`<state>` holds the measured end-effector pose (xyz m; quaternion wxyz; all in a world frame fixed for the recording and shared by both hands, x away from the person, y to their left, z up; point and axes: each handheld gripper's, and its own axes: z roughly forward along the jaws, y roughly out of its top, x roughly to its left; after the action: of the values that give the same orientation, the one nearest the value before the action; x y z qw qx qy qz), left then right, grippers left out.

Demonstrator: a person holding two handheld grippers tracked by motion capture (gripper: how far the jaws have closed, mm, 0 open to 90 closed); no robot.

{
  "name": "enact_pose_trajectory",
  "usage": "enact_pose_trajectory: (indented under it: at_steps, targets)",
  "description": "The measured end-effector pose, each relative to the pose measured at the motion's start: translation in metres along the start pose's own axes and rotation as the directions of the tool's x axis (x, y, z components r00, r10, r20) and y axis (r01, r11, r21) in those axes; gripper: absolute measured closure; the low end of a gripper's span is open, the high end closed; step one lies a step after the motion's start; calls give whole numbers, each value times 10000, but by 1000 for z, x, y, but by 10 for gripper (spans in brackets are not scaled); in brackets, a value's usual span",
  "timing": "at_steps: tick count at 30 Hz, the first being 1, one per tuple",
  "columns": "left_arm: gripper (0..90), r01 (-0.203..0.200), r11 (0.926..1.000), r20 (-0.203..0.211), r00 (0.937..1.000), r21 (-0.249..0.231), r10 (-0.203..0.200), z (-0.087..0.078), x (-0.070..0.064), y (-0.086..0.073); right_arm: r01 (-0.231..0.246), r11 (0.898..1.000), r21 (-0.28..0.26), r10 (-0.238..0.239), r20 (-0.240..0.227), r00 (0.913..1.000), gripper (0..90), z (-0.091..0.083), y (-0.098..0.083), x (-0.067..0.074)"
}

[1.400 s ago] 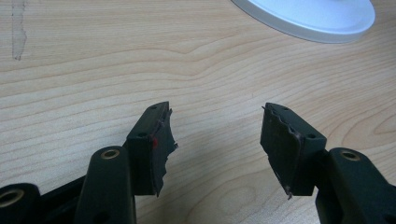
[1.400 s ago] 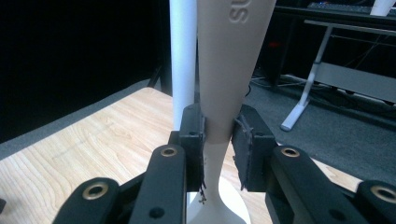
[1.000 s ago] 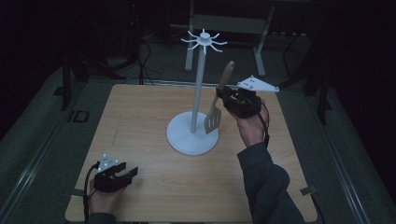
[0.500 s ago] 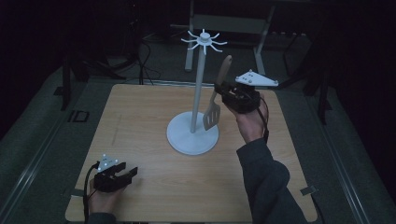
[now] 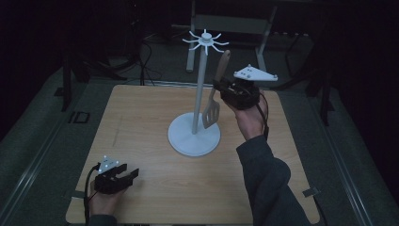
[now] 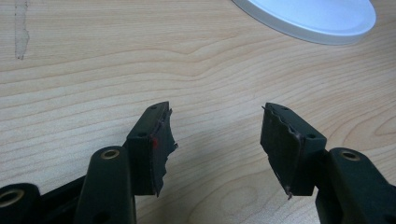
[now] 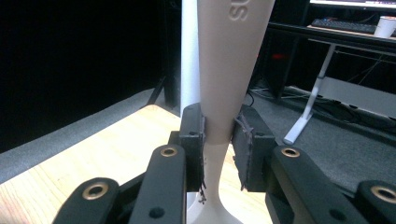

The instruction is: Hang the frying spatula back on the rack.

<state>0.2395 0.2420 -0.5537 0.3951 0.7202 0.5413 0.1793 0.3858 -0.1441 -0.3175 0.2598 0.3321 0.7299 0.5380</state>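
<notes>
A white utensil stand [image 5: 201, 89] with hooked arms at its top stands mid-table on a round base [image 5: 194, 136]. My right gripper [image 5: 221, 89] is shut on the handle of a beige slotted spatula [image 5: 211, 112], held upright just right of the pole, blade down above the base. In the right gripper view the spatula handle [image 7: 229, 60] is pinched between the pads [image 7: 194, 140], with the white pole [image 7: 189, 51] close behind. My left gripper [image 5: 129, 175] rests at the table's near left corner, open, nothing between its fingers [image 6: 156, 140]; the stand's base [image 6: 313, 18] shows beyond.
The wooden table [image 5: 141, 122] sits in a dark room. A white desk frame [image 5: 235, 23] stands behind the table on the floor, and cables lie at the back left. Bare wood stretches across the left half of the table.
My right gripper has shifted the spatula slightly left and toward the stand's pole, handle tip nearer the hooks. The left gripper has stayed still.
</notes>
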Motion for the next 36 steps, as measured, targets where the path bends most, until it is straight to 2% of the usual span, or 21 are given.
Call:
enact_pose_trajectory:
  at_steps: [29, 36]
  targets:
    - [432, 1, 10000, -2, 10000, -4, -1, 0, 0, 0, -100, 9988, 481, 105, -101, 9999, 743, 18, 9, -1]
    - [432, 21, 10000, 2, 10000, -20, -21, 0, 0, 0, -6, 9986, 534, 12, -104, 9999, 743, 21, 13, 2]
